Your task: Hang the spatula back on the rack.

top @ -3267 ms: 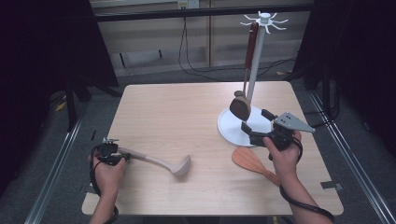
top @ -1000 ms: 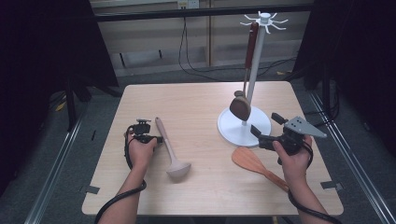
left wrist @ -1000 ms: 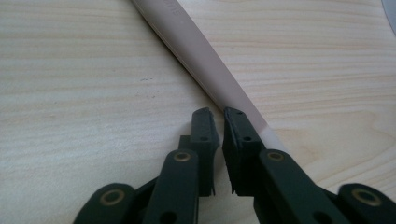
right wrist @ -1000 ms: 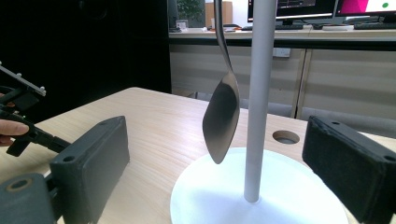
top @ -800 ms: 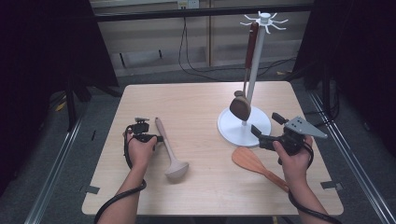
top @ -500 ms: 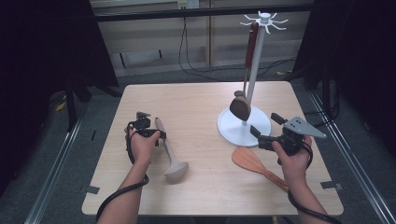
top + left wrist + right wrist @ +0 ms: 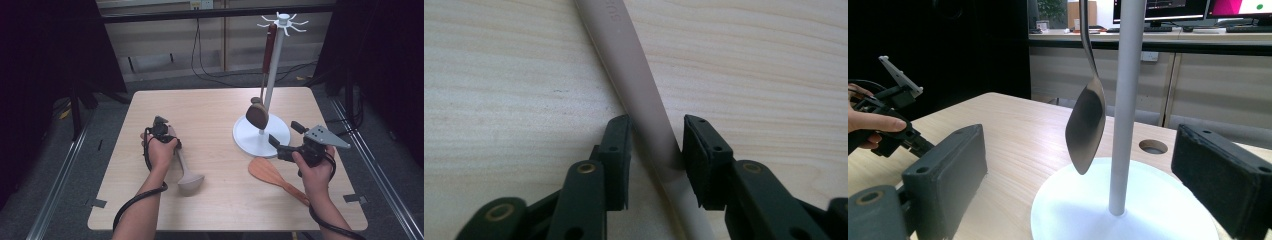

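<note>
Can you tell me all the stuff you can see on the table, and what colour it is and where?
Light wooden table: one, pale wood, under everything.
Beige plastic ladle: one, beige, lying left of the middle, its handle between the left jaws.
White utensil stand with round base: one, white, right of the middle.
Hanging metal spatula with dark red handle: one, hanging on the stand.
Orange-brown wooden spatula: one, lying flat in front of the stand.
Left gripper: one, black, jaws either side of the ladle handle.
Right gripper: one, black, open, facing the stand.
</note>
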